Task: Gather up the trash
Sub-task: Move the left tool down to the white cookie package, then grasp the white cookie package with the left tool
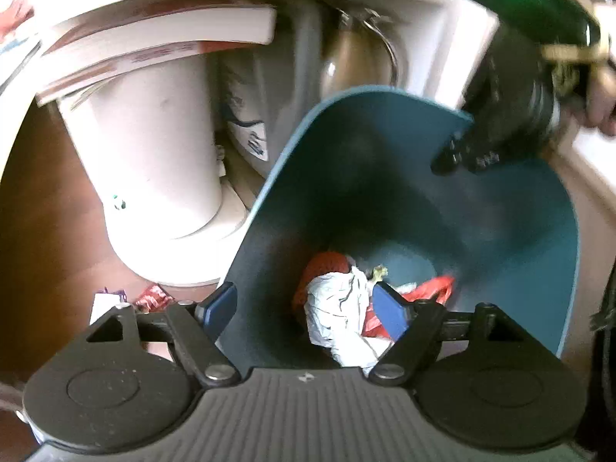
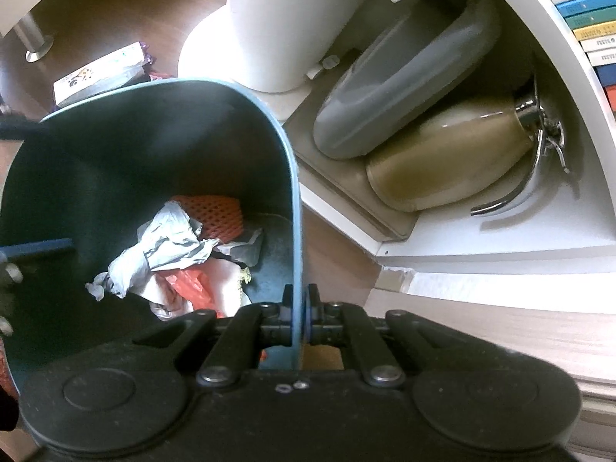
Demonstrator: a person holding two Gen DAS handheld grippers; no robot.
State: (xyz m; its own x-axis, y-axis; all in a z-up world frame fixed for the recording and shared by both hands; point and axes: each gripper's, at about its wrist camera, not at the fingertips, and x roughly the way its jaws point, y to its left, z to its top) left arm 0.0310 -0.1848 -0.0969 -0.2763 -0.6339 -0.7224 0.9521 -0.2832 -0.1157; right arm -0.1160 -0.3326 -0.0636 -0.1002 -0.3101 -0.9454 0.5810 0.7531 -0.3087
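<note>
A blue-green bin (image 1: 385, 146) stands tilted on the wooden floor. In it lie crumpled white paper (image 1: 338, 308), an orange foam net (image 1: 327, 265) and a red wrapper (image 1: 431, 288). My left gripper (image 1: 306, 308) hangs open above the bin's mouth with nothing between its blue pads. One finger is by the left rim, the other over the trash. My right gripper (image 2: 299, 315) is shut on the bin (image 2: 115, 146) at its rim. The right wrist view also shows the paper (image 2: 165, 246) and the net (image 2: 211, 215).
A white round pedestal (image 1: 154, 154) stands left of the bin. Wrappers (image 1: 154, 296) and a white packet (image 2: 100, 69) lie on the floor beside it. A low white shelf holds a grey container (image 2: 404, 77) and a beige flask (image 2: 454, 161), with books (image 2: 585, 19) above.
</note>
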